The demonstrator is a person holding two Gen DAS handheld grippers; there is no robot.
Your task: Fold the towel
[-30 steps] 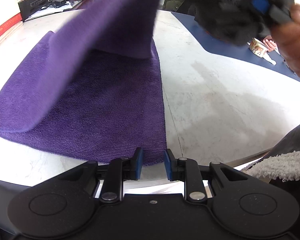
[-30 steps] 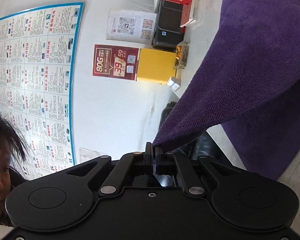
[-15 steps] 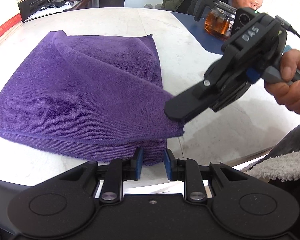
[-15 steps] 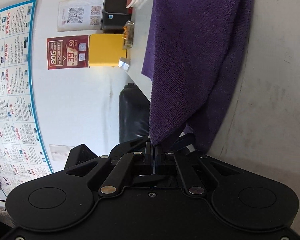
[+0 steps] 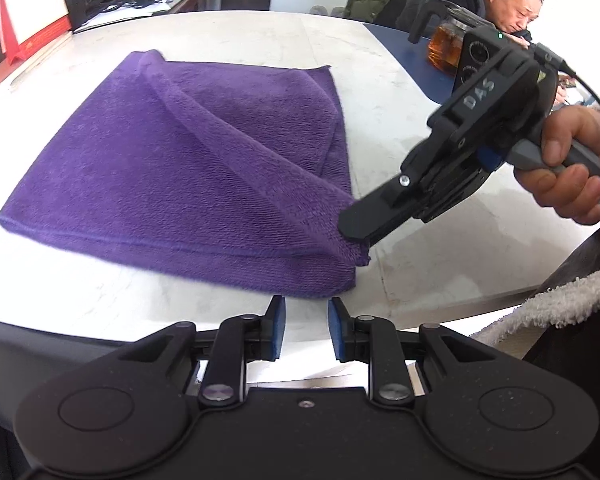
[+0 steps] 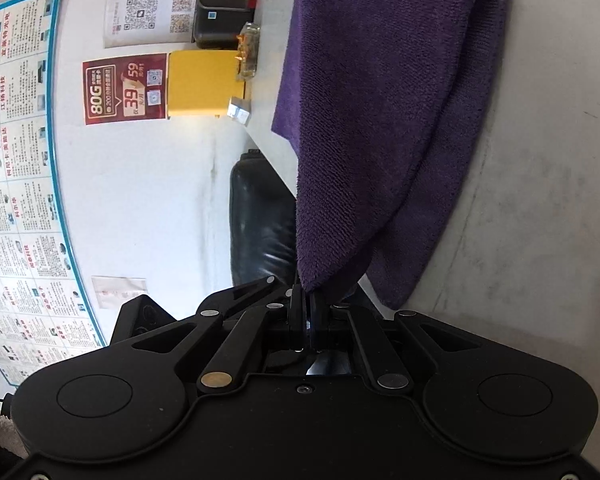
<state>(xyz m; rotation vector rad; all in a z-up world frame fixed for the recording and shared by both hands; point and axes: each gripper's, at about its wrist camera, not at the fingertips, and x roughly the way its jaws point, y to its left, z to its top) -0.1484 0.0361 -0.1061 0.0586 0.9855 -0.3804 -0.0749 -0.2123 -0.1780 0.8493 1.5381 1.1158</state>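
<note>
A: Where is the towel?

B: The purple towel (image 5: 180, 168) lies on the white marble-look table (image 5: 400, 128), folded over on itself, with a raised ridge running from its far left corner down toward the near right corner.

A: And the right gripper?

B: The right gripper (image 6: 306, 300) has its jaws pressed together on a corner of the cloth; from the left wrist view its black fingers pinch that corner just above the lower layer's near right corner. A hand (image 5: 572, 168) grips its grey handle.

A: What about the left gripper?

B: The left gripper (image 5: 306, 330) hangs at the near edge of the table, its blue pads (image 5: 278, 332) a little apart with nothing between them. The towel's near hem sits just beyond them, not touching.

A: Anything else around?

B: A glass teapot (image 5: 440, 50) of amber tea stands on a blue mat (image 5: 412, 60) at the far right, and a seated person leans behind it. A red desk calendar (image 5: 32, 12) stands far left.
</note>
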